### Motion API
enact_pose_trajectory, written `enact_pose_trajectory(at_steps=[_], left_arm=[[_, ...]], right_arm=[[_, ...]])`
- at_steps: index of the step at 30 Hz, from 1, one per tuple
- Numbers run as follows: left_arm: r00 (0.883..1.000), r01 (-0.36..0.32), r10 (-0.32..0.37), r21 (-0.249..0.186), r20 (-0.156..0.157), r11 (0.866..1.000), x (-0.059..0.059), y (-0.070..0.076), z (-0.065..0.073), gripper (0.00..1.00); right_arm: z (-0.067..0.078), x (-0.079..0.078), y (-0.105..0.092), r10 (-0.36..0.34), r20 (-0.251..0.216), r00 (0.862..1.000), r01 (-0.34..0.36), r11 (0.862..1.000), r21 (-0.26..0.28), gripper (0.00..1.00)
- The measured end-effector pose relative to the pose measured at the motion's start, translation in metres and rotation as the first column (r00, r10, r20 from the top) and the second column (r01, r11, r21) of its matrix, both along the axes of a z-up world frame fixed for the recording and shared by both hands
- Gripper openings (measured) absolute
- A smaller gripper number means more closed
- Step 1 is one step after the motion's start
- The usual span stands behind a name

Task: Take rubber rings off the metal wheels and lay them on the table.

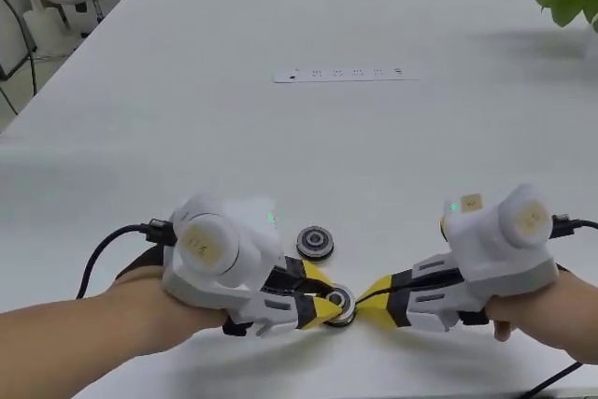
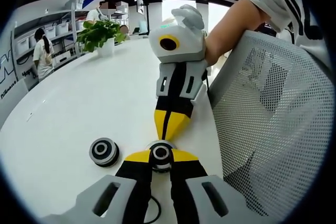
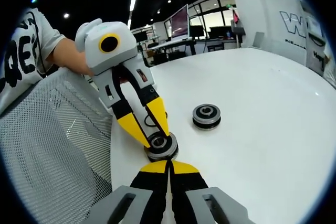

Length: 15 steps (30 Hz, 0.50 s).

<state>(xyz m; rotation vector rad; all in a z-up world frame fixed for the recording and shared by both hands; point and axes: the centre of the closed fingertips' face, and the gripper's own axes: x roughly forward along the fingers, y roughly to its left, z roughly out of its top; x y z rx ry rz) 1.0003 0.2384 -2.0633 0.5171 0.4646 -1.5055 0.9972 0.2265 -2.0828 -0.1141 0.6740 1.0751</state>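
The gripped wheel point(image 2: 160, 154) lies flat on the white surface point(image 1: 280, 156) at its near edge, bore facing up, so its axle line stands upright. Being round, it has no long side. Its dark rubber ring point(image 3: 150, 151) sits around the rim. The second wheel point(image 1: 315, 242) lies the same way just behind it, apart from both tools and also ringed.

The left claw point(image 2: 160, 156) holds the gripped wheel, one yellow tip pressed on each side. The right claw point(image 3: 168, 167) has its tips narrowed together to a point touching the wheel's rim. We cannot tell whether they pinch the ring.

For writing, we see dark letters on a shirt in the right gripper view, cut off and not readable. A large "W" begins a word on a pale panel point(image 3: 296, 22). The round stickers on the tool bodies carry marks too small to read.

The left hand point(image 1: 154, 301) and the right hand point(image 1: 547, 310) sit low at the surface's near edge. They hold the claws nearly level and pointing straight at each other, tip to tip over the wheel. A power strip point(image 1: 341, 74) lies farther back on the surface.
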Motion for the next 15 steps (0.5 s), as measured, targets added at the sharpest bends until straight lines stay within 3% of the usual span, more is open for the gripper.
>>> enact_pose_trajectory(at_steps=[5,15], left_arm=[[1.0,-0.002,0.002,0.001,-0.002,1.0,-0.0002,0.0001,-0.0002,0.07],[1.0,-0.004,0.004,0.001,-0.001,1.0,-0.0002,-0.0004,-0.0003,0.07]], right_arm=[[0.0051,0.0083,-0.0037,-0.048,-0.008,0.999,0.048,0.998,0.034,0.0],[0.0081,0.0102,-0.0024,-0.072,-0.024,0.997,0.073,0.995,0.066,0.0]])
